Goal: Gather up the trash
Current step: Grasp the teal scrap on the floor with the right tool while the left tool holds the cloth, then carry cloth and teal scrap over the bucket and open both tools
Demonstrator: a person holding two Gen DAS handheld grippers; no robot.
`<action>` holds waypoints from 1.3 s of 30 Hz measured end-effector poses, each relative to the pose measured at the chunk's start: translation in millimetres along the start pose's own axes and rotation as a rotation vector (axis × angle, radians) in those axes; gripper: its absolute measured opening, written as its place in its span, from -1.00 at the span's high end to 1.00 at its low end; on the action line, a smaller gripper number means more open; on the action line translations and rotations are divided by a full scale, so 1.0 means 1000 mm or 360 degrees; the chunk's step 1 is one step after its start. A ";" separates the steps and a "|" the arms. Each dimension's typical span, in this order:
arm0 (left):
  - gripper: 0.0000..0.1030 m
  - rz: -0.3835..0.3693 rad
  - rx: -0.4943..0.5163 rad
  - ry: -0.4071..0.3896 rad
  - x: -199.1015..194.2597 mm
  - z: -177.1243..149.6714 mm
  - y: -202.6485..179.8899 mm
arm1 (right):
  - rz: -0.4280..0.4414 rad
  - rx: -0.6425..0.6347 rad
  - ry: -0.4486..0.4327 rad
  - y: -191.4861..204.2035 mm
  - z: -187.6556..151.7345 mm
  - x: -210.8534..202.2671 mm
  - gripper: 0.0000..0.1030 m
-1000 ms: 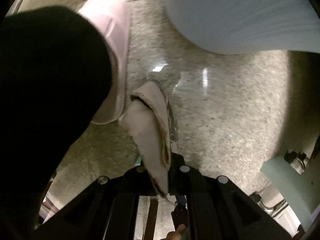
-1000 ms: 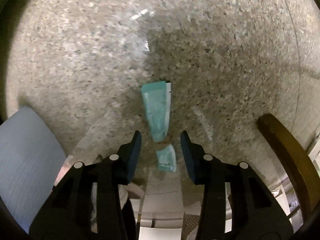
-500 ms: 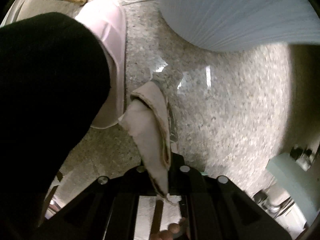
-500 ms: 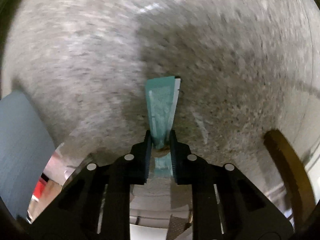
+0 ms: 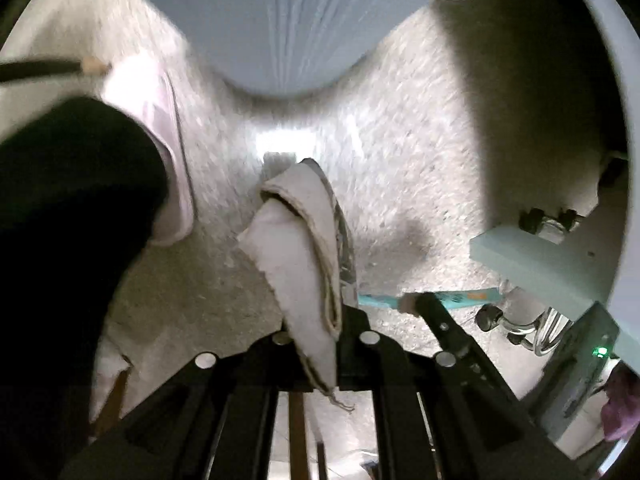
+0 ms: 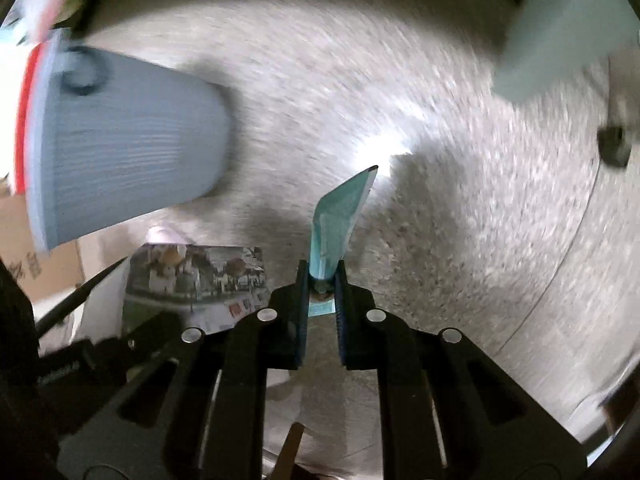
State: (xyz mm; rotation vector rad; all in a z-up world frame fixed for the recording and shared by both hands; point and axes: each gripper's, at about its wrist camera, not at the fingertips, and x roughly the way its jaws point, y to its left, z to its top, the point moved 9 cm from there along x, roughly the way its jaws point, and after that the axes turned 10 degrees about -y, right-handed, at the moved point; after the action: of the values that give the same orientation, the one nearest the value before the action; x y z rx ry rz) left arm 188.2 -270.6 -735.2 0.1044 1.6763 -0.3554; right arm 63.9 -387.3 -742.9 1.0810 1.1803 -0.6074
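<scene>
My left gripper [image 5: 326, 322] is shut on a crumpled beige paper [image 5: 300, 236] with a silvery wrapper behind it, held above the speckled stone floor. A ribbed blue-grey trash bin [image 5: 288, 32] stands just ahead, at the top of the left wrist view. My right gripper [image 6: 322, 276] is shut on a teal wrapper [image 6: 340, 220] and holds it off the floor. The same bin [image 6: 124, 152] is at the left of the right wrist view, with a red liner at its rim. The right gripper also shows in the left wrist view [image 5: 416, 302] with the teal wrapper [image 5: 468, 298].
A pink slipper [image 5: 160, 136] and a black trouser leg [image 5: 68, 240] fill the left. A pale green cabinet on castors [image 5: 536, 264] stands at the right. A printed picture sheet [image 6: 196, 276] and a cardboard box [image 6: 24, 264] lie at the left of the right wrist view.
My right gripper closed on the teal wrapper, lifted it off the floor and swung toward the bin. My left gripper moved closer to the bin, still holding the paper.
</scene>
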 end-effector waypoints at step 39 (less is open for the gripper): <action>0.91 0.0230 0.0371 -0.1602 -0.413 0.117 0.020 | 0.0641 -0.0906 -0.0982 0.350 0.076 -0.240 0.73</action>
State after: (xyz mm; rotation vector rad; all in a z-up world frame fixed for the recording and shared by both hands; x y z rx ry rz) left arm 363.1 -229.5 -345.3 0.1811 0.6266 -0.4001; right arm 317.6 -350.8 -396.1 0.5494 0.5155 -0.2281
